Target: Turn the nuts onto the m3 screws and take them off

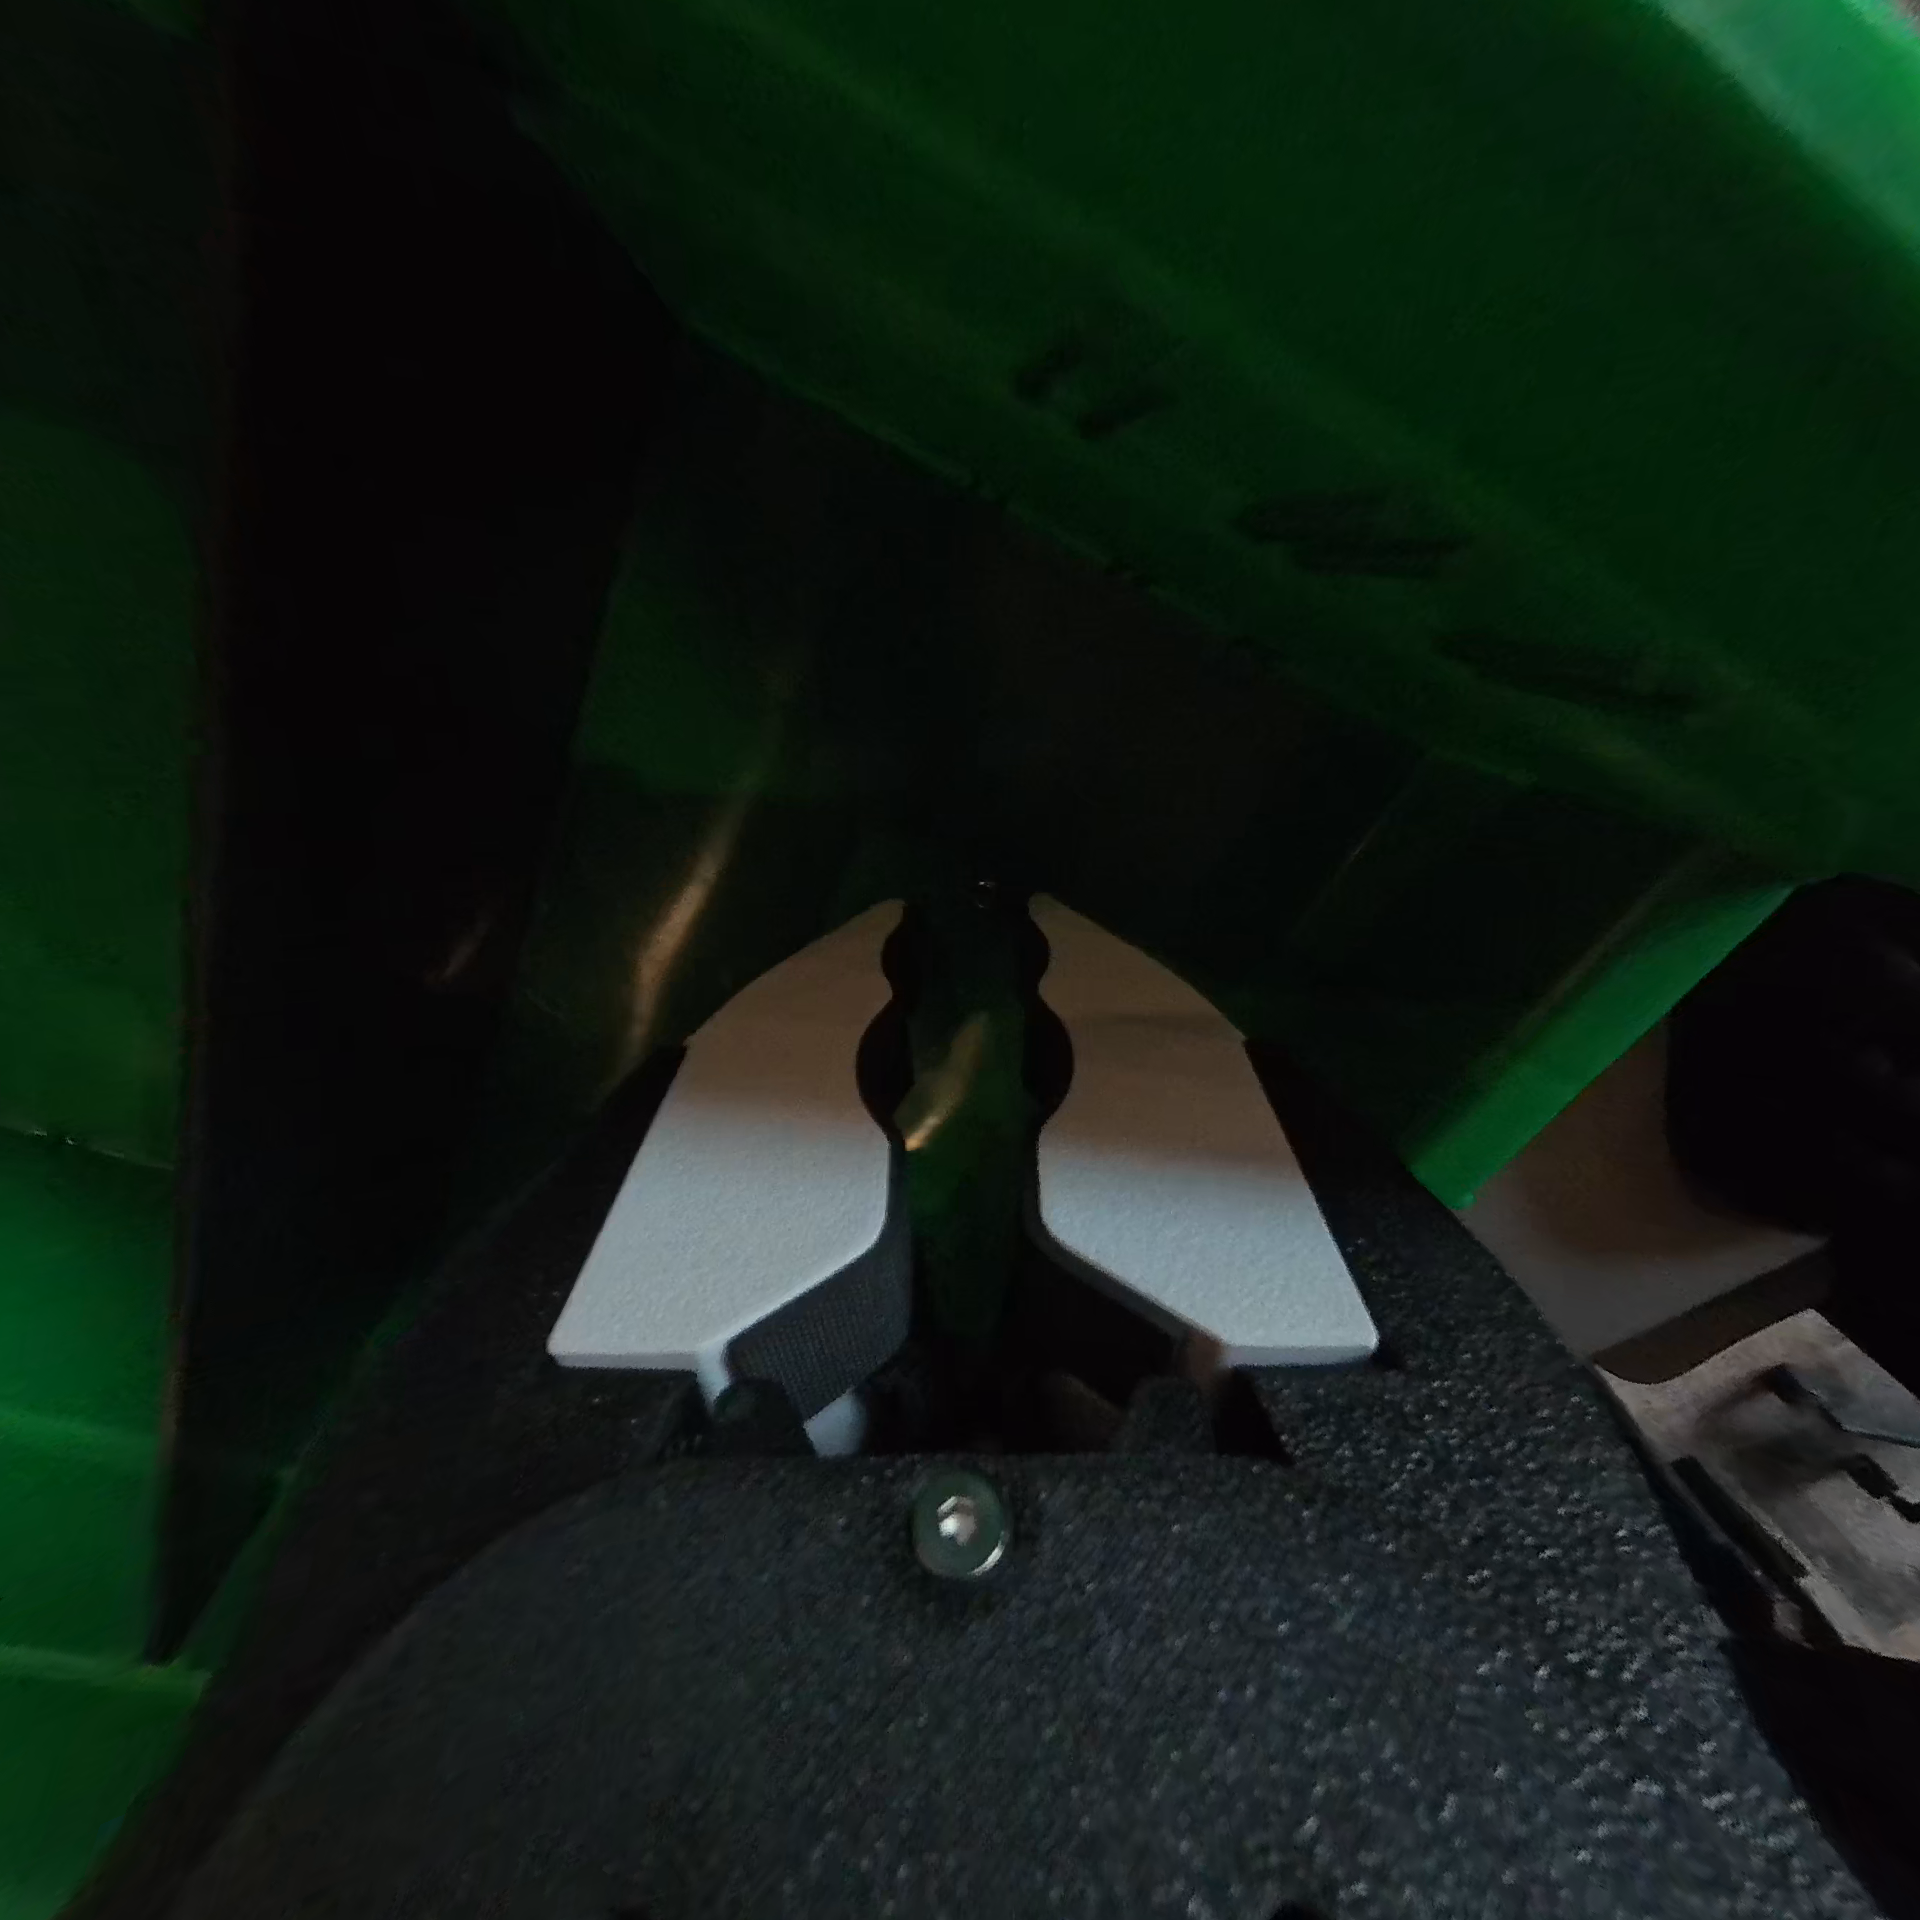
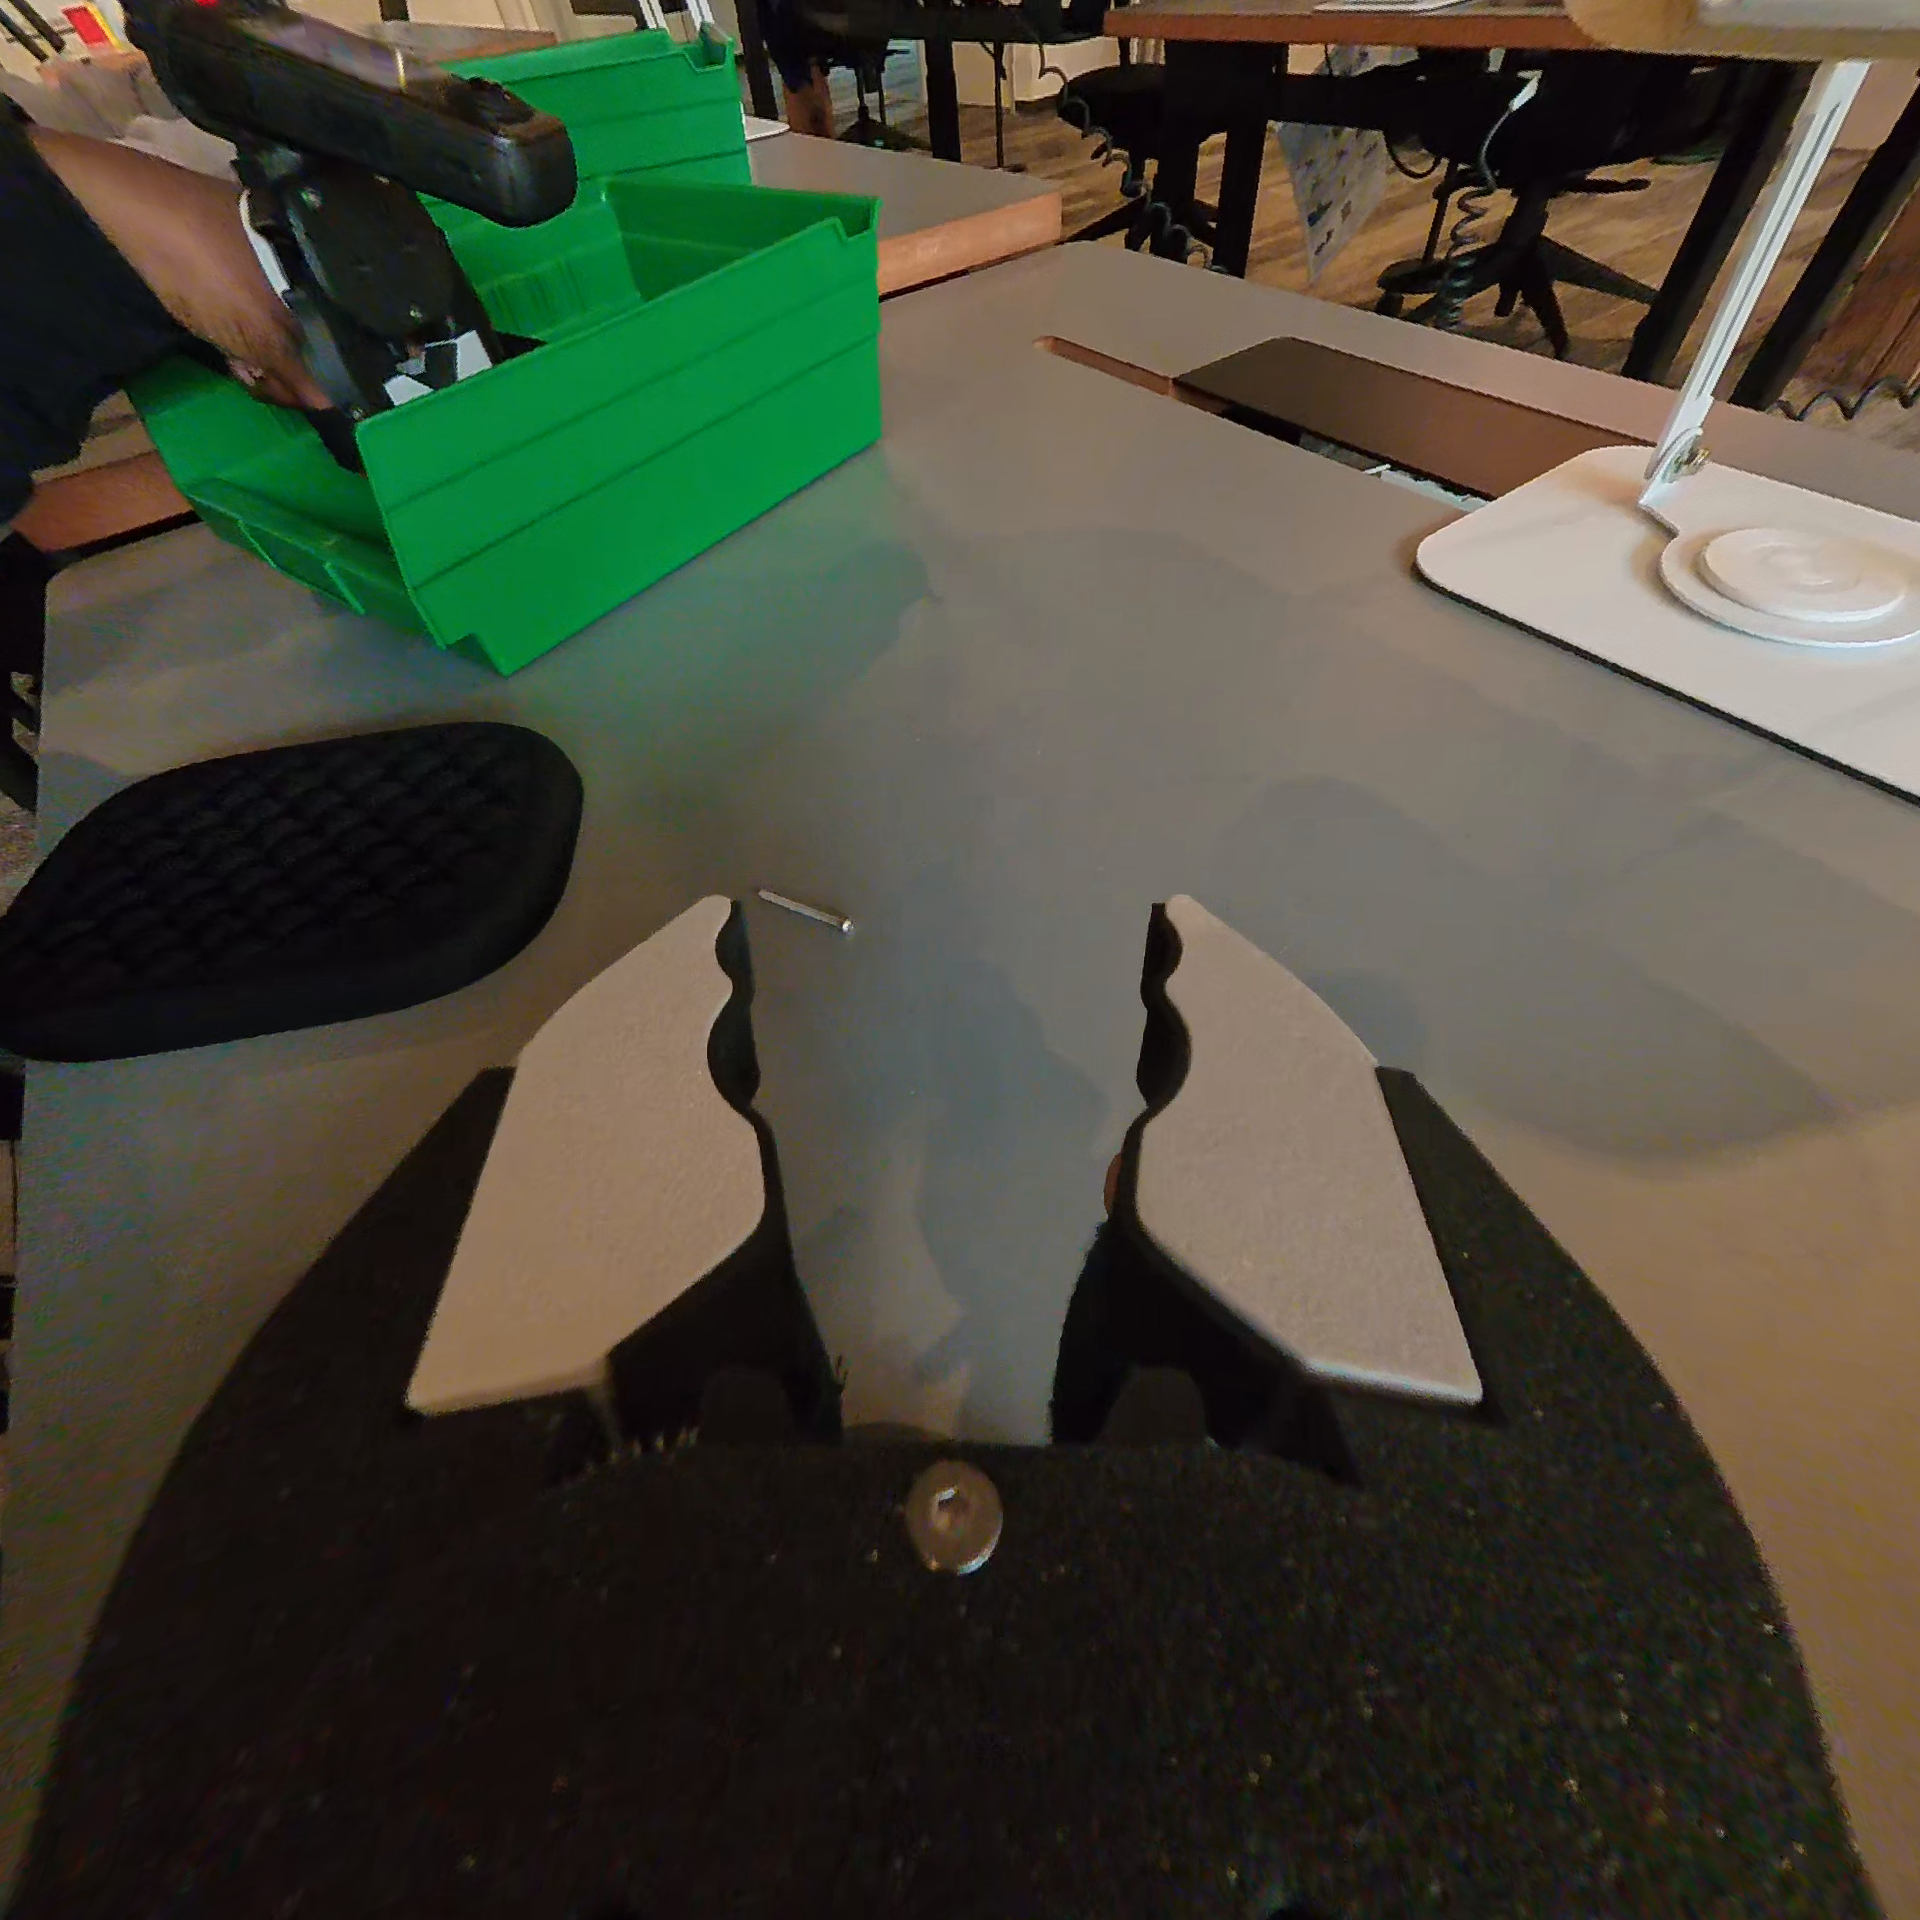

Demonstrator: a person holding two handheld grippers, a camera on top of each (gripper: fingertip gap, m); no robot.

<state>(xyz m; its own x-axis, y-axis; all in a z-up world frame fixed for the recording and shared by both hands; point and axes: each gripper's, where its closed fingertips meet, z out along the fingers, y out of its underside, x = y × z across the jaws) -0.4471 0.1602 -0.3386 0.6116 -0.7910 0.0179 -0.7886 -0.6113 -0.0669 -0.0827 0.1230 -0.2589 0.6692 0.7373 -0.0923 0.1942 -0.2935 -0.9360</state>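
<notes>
Okay, so I'm fishing for a nut with the left claw (image 1: 966, 904), which is down inside the green bin (image 1: 1247, 312) at the tabletop's far left corner. It's murky in there. The jaws are narrow with a slim gap at the tips, and a tiny glint (image 1: 987, 885) sits right in that gap. I'd guess it's a nut, but I honestly can't tell if the pads touch it.

My plan is to squeeze slowly and keep the tips low against the bin floor, lifting only once the glint comes up with them.

The right claw (image 2: 945, 925) is wide and holds nothing. It hovers over the tabletop (image 2: 1143, 675) near the front edge. The screw (image 2: 805, 912) lies flat just past its left finger (image 2: 644, 1039), so I'd centre on it before closing.
</notes>
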